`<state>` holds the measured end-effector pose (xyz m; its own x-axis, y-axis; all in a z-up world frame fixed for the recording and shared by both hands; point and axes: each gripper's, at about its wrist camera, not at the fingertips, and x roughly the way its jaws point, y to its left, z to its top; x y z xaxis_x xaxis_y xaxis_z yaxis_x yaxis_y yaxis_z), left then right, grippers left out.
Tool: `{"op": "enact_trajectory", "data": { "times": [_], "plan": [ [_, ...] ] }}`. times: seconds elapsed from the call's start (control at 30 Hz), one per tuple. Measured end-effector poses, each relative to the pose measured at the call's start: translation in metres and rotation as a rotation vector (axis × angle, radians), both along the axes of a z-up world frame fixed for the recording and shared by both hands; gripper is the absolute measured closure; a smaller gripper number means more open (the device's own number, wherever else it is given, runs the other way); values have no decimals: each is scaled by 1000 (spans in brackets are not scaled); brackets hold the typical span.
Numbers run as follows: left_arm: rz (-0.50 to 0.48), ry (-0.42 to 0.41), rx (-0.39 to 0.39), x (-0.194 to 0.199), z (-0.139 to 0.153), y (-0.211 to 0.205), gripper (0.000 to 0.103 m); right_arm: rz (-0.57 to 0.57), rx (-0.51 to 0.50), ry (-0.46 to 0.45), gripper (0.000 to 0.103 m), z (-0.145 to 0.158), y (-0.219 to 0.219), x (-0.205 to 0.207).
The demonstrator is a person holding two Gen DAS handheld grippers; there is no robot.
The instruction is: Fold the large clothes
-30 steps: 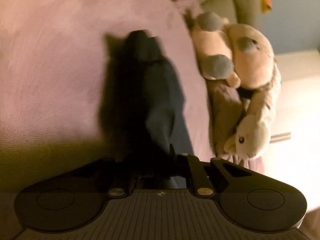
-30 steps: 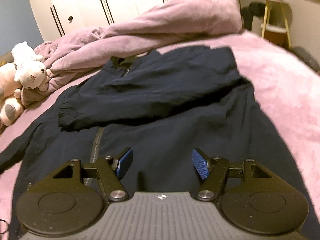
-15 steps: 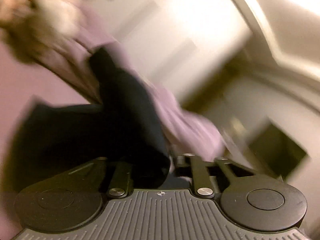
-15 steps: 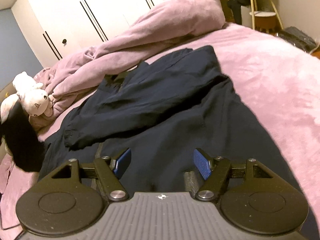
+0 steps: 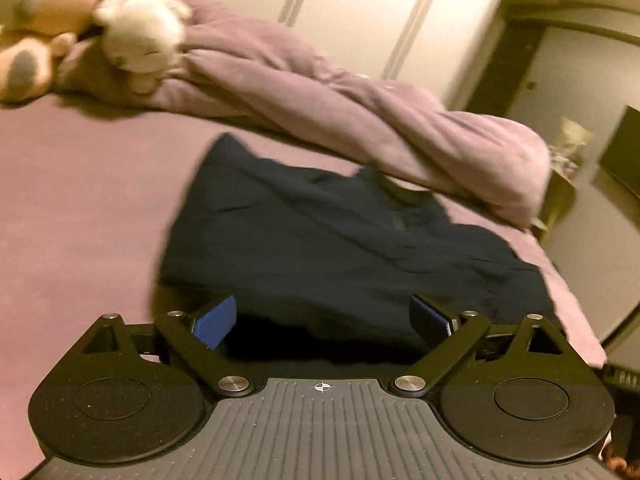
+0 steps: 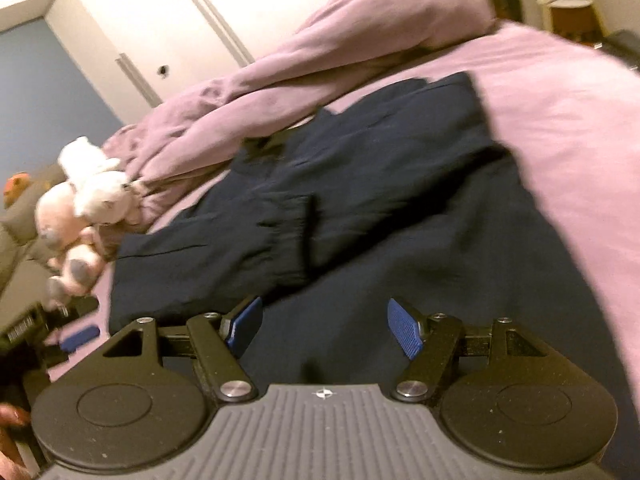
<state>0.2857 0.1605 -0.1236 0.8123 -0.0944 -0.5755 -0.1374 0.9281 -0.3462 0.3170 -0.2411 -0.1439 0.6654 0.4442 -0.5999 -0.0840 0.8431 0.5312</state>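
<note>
Jacket (image 5: 344, 248) lies with sleeves in; your left gripper (image 5: 322, 320) is opening, right gripper (image 6: 324, 328) spread, both empty, so pinch the hem evenly.

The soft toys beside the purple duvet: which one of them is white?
The white soft toy is the one lying nearest the duvet, on top. The other toy beneath it is pinkish with grey paw pads.

One dark garment (image 5: 352, 256) lies at centre. Two plush toys sit at ten o'clock: a tan one (image 5: 36, 28) and a white one (image 5: 136, 28). One bunched duvet (image 5: 360, 116) runs toward two o'clock. Two grippers are in play, left (image 5: 322, 320) and right (image 6: 323, 328).
</note>
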Motion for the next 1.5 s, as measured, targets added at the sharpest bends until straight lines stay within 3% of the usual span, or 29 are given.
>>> {"op": "enact_trajectory", "data": {
  "times": [0.27, 0.33, 0.53, 0.67, 0.73, 0.87, 0.9, 1.0, 1.1, 1.2, 1.33, 1.4, 1.47, 1.5],
  "plan": [
    [104, 59, -13, -18, -7, 38, 6, -21, 277, 128, 31, -36, 14, 64],
    [107, 62, -28, -19, -11, 40, 6, -35, 331, 156, 53, -43, 13, 71],
    [108, 84, -83, -13, -23, 39, 6, -11, 405, 122, 78, -39, 16, 66],
    [72, 72, -78, -9, -22, 31, 6, -7, 421, 99, 73, -36, 19, 71],
    [67, 79, -65, -6, -23, 29, 6, -1, 436, 112, 46, -39, 22, 80],
    [87, 106, -64, -1, -29, 30, 6, 17, 442, 137, 48, -49, 30, 95],
    [95, 115, -65, 0, -30, 31, 6, 23, 431, 137, 53, -50, 33, 98],
    [131, 134, -49, 2, -34, 34, 6, 33, 345, 126, 84, -46, 43, 102],
    [166, 141, -34, 5, -33, 35, 6, 53, 195, 52, 97, -24, 53, 98],
    [174, 129, -25, 8, -29, 33, 6, 38, 12, -96, 97, 14, 51, 89],
    [146, 131, -2, 19, -27, 23, 6, -84, -286, -288, 96, 55, 32, 79],
    [131, 135, 6, 27, -29, 16, 6, -128, -368, -295, 95, 59, 17, 84],
    [128, 143, 14, 34, -32, 11, 6, -167, -376, -263, 93, 54, -1, 88],
    [123, 148, 20, 37, -33, 9, 6, -196, -375, -243, 85, 52, -10, 87]
  ]
}}
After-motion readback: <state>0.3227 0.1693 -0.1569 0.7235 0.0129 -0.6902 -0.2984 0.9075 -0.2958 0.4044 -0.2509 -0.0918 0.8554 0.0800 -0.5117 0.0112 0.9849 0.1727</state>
